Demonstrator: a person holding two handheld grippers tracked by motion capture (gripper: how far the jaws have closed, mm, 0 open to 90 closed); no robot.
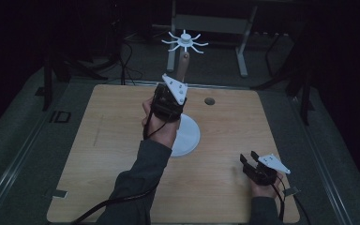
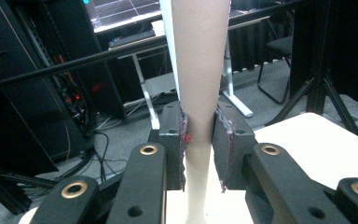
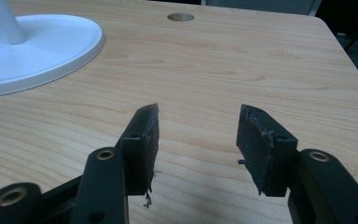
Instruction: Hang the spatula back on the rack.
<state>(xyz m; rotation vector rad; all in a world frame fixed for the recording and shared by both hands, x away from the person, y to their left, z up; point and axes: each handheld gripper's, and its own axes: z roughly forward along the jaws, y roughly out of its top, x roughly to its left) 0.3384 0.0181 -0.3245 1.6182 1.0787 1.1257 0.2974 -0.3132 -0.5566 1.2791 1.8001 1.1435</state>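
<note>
- My left gripper (image 2: 199,149) is clamped on the pole (image 2: 198,84) of a white stand, both pads pressing its pale sides, as the left gripper view shows.
- In that view the pole rises straight up between my jaws and leaves the picture at the top; it narrows a little where the pads (image 2: 183,149) bite.
- From the high view, my left gripper (image 1: 171,101) sits above the middle of the table (image 1: 122,140), with its grey three-cornered plate (image 1: 176,87) on top and my hand (image 1: 161,129) wrapped around it from below.
- The stand's round white base (image 1: 190,136) rests flat on the wood, just right of my left hand and partly hidden by it.
- The pole climbs beyond the far table edge in the high view to a white head with curved arms (image 1: 185,42) spread out like spokes.
- My right gripper (image 3: 198,140) has its jaws spread wide, with bare wood between them and nothing held.
- In the high view my right gripper (image 1: 249,161) lies low near the table's near right corner, well apart from the stand.
- From the right gripper view, the base (image 3: 42,51) sits off to the upper left, and a small round hole (image 3: 181,17) in the tabletop lies near the far edge.
</note>
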